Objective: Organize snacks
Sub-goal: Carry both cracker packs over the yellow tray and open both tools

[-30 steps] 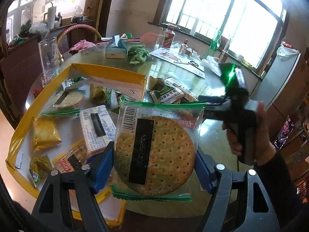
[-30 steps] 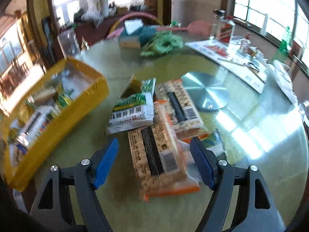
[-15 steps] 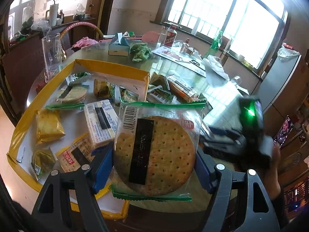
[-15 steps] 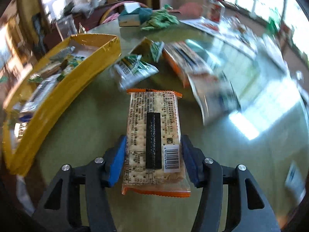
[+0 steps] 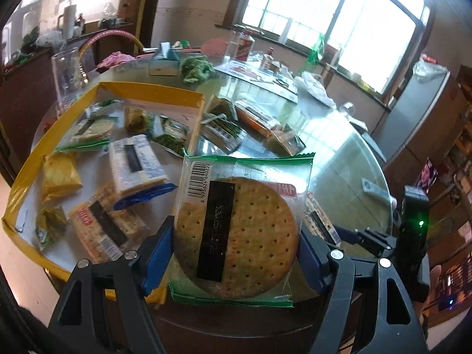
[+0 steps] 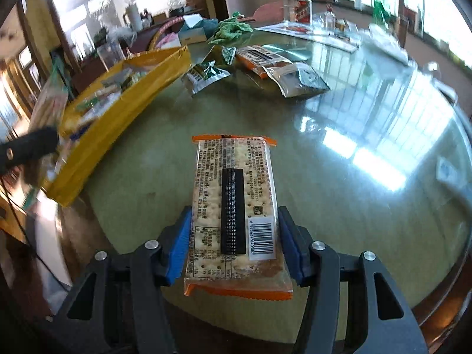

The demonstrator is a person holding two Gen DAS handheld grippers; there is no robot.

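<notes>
My left gripper [image 5: 236, 250] is shut on a round cracker pack with green edges [image 5: 239, 236], held above the near right corner of the yellow box [image 5: 150, 90]. The box holds several snack packs [image 5: 132, 165]. My right gripper [image 6: 234, 242] is shut on a long cracker pack with orange ends [image 6: 233, 206], held above the green glass table [image 6: 368, 206]. The yellow box [image 6: 118, 118] lies to its left. Loose snack packs [image 6: 265, 62] lie on the table beyond. The right gripper's body [image 5: 413, 230] shows at the right of the left wrist view.
A glass jug [image 5: 66, 73], a tissue box [image 5: 163, 65], a green cloth [image 5: 196, 67], bottles [image 5: 243, 48] and papers [image 5: 259, 76] stand at the table's far side. The table's round edge [image 6: 442, 289] curves at the near right. A metal disc [image 6: 289, 51] sits mid-table.
My right gripper closed on the orange-ended cracker pack and lifted it back toward the near table edge. My left gripper keeps the round cracker pack and has shifted a little over the box.
</notes>
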